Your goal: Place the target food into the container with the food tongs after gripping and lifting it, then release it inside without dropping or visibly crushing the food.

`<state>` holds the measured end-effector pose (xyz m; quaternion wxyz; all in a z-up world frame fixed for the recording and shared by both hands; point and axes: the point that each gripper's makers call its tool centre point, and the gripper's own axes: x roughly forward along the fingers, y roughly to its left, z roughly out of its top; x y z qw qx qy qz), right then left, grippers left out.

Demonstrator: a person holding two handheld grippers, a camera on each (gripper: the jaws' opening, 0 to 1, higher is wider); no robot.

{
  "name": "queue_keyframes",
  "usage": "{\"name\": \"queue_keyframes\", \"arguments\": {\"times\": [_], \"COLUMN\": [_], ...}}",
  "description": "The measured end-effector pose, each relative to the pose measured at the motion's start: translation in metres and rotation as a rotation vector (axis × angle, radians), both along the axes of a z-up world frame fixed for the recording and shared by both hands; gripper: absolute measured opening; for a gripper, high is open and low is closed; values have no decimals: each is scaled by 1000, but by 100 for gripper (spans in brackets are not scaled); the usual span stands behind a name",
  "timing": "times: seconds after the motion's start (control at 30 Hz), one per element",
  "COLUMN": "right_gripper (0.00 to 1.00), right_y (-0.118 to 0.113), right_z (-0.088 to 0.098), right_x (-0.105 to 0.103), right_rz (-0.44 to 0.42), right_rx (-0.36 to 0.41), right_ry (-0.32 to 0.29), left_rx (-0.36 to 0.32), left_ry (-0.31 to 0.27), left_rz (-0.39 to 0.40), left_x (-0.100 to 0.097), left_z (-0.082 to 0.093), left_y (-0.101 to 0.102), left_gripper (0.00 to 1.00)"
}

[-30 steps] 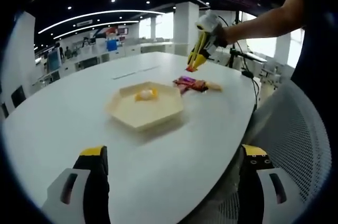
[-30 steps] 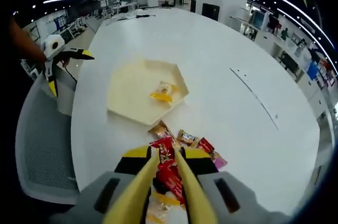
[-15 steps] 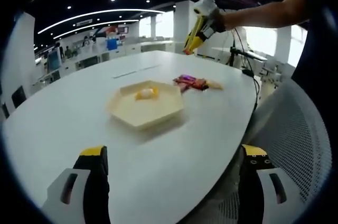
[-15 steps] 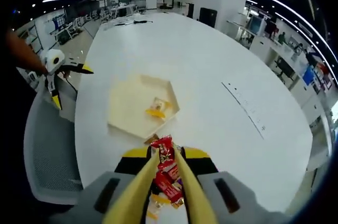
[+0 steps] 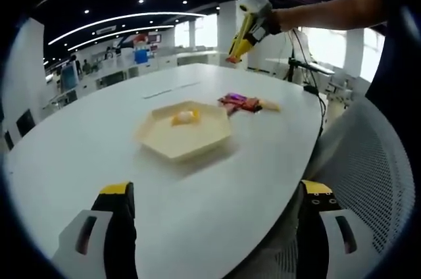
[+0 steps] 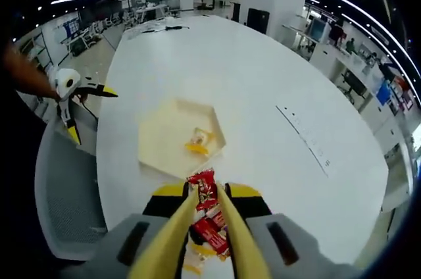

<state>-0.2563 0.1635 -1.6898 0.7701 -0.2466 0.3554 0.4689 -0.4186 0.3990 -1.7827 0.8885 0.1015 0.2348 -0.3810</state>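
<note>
My left tool (image 5: 214, 226) sits wide apart at frame bottom; the hexagonal tray (image 5: 172, 142) with yellow food (image 5: 185, 117) rests mid-surface (image 5: 85, 141).

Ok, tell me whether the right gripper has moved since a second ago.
Yes. In the left gripper view, the right gripper with its yellow tongs has risen from just above the snack pile to well above the white table.

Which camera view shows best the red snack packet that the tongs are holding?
The right gripper view: the red snack packet sits large between the yellow tongs, its print visible. In the left gripper view, it is a tiny red speck at the tong tips, raised above the table.
</note>
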Motion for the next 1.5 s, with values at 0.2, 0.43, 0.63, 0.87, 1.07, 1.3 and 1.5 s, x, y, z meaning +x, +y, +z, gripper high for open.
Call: {"name": "queue_keyframes", "arguments": {"times": [0.2, 0.43, 0.63, 0.87, 1.07, 1.3, 1.5], "right_gripper": [21, 21, 21, 21, 21, 21, 21], "right_y": [20, 44, 63, 81, 104, 130, 142], "right_z": [2, 8, 14, 16, 18, 21, 22], "right_x": [2, 5, 7, 11, 14, 15, 15], "right_rz": [10, 35, 52, 70, 94, 131, 153], "right_rx": [3, 11, 15, 15, 20, 11, 8], "right_ry": [14, 9, 5, 7, 7, 6, 3], "left_rx": [2, 9, 6, 21, 19, 21, 19], "left_ry": [-6, -14, -10, -17, -19, -18, -20], "left_rz": [13, 15, 27, 15, 20, 24, 34], "left_x": [2, 2, 2, 1, 2, 2, 3], "left_z": [1, 2, 3, 2, 2, 2, 3], "left_y": [2, 1, 3, 2, 3, 4, 5], "left_gripper": [99, 99, 98, 97, 96, 96, 95]}}
